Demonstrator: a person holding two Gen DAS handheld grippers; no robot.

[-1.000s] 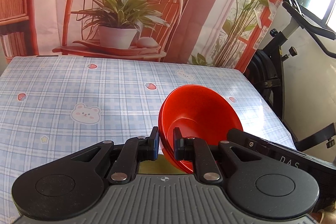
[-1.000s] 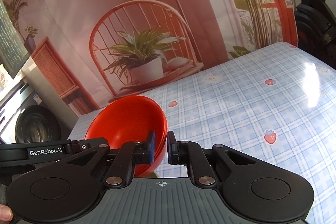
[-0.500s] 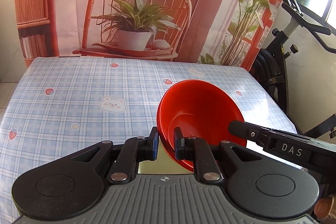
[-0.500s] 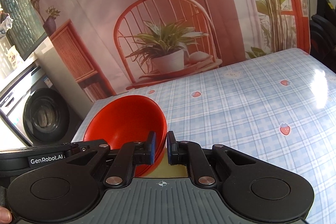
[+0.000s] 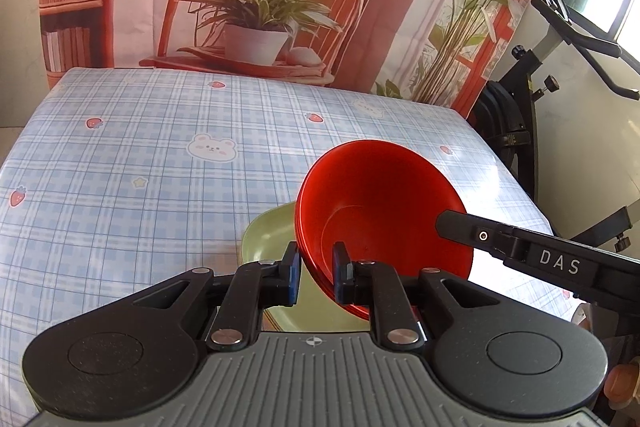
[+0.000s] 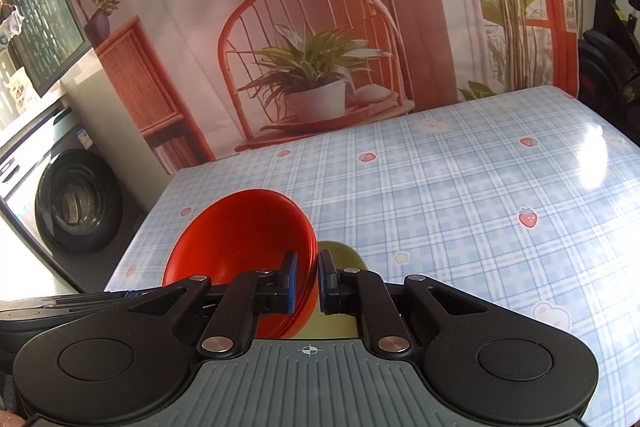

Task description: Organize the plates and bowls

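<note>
Red plastic sits pinched at both sides: the left gripper (image 5: pixel 316 277) has its fingers closed on one edge of the red bowl (image 5: pixel 384 211), one pad outside the wall and one inside, and the right gripper (image 6: pixel 307 281) clamps the opposite edge the same way. The rim shows several stacked lips, so this looks like a nested set of bowls rather than one. It hangs tilted, mouth facing up and away, off the desk (image 5: pixel 160 163).

Just below and beyond the fingers lies a pale green plate (image 5: pixel 268 231), flat on the checked cloth and partly hidden by the bowl; whether they touch I cannot tell.

The step in hand is probably setting the red bowl onto that plate. To do it well, level the bowl first so its base comes down flat, keep both hands moving together so neither pinch twists the rim, centre it over the green plate, and only release once the weight rests there.
</note>
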